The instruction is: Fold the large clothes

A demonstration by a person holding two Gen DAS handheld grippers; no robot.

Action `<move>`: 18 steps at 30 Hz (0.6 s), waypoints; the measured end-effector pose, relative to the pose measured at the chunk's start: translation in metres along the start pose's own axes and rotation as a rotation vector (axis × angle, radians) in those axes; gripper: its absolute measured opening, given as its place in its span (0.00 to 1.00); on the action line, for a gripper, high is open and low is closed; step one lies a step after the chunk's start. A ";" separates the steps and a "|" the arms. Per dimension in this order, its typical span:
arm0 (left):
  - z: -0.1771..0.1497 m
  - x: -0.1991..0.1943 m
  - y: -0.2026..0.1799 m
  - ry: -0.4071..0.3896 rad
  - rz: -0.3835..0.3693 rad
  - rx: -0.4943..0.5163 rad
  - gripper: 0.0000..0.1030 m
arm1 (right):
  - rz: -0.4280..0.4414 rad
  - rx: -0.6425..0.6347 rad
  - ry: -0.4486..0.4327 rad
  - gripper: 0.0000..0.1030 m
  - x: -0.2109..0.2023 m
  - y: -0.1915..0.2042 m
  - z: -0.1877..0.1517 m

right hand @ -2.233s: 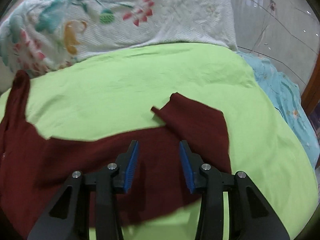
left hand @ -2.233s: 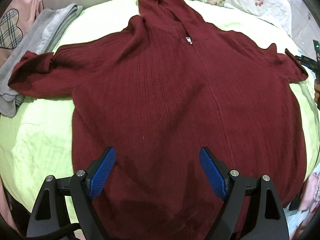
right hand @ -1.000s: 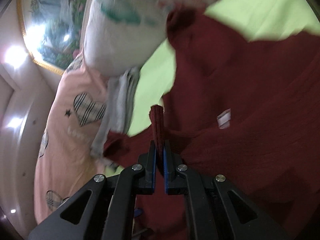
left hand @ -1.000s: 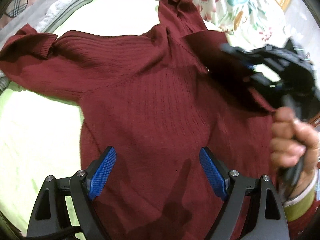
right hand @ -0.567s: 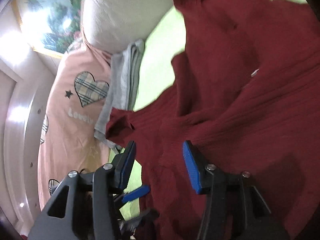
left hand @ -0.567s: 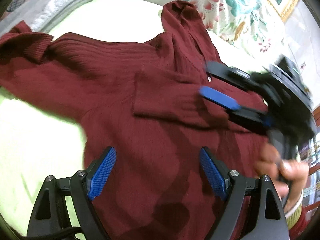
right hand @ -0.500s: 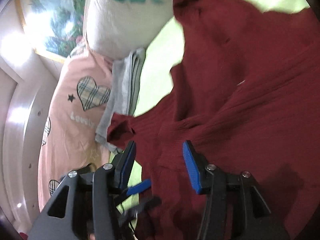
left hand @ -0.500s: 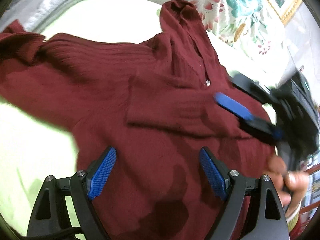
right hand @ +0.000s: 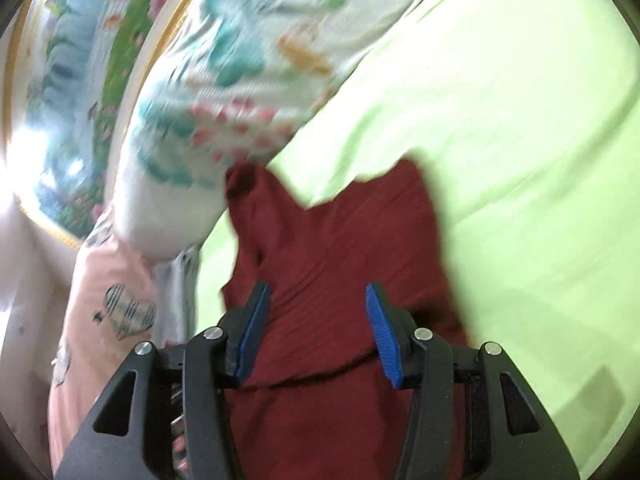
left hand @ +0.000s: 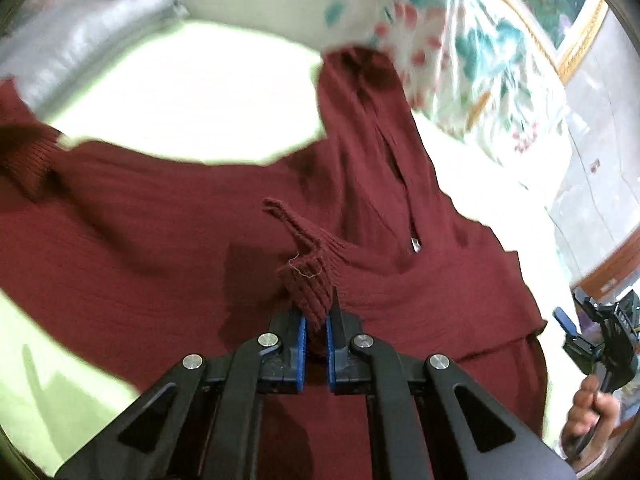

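A dark red knitted hooded sweater (left hand: 160, 240) lies spread on a light green bed sheet (left hand: 188, 104), its hood (left hand: 360, 92) toward the pillows. Its right sleeve lies folded across the chest. My left gripper (left hand: 316, 320) is shut on that sleeve's ribbed cuff (left hand: 310, 280) and holds it just above the sweater's chest. My right gripper (right hand: 316, 320) is open and empty above the sweater's right shoulder (right hand: 340, 248); it also shows at the right edge of the left wrist view (left hand: 592, 336). The other sleeve's cuff (left hand: 24, 160) lies at the far left.
A folded grey garment (left hand: 80, 44) lies at the back left of the bed. A floral pillow (right hand: 224, 92) and a pink pillow with plaid hearts (right hand: 116, 312) stand at the head. Bare green sheet (right hand: 520, 160) stretches to the right of the sweater.
My left gripper has closed on the cuff of the folded sleeve. My right gripper, which carried that sleeve across and let go, has pulled back to the right.
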State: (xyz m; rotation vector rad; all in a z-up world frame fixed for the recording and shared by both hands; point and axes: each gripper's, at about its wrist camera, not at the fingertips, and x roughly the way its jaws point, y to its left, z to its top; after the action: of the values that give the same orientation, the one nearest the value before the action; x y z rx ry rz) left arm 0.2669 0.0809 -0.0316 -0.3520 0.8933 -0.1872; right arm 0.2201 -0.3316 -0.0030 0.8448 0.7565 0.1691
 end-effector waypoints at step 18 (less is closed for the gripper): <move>-0.006 -0.008 0.017 0.024 0.036 -0.040 0.06 | -0.230 -0.225 0.210 0.06 0.075 -0.022 0.040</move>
State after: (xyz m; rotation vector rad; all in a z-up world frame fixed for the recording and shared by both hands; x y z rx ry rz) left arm 0.2574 0.0971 -0.0361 -0.3715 0.9270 -0.1408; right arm 0.2988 -0.3393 -0.0424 0.5264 1.0052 0.1356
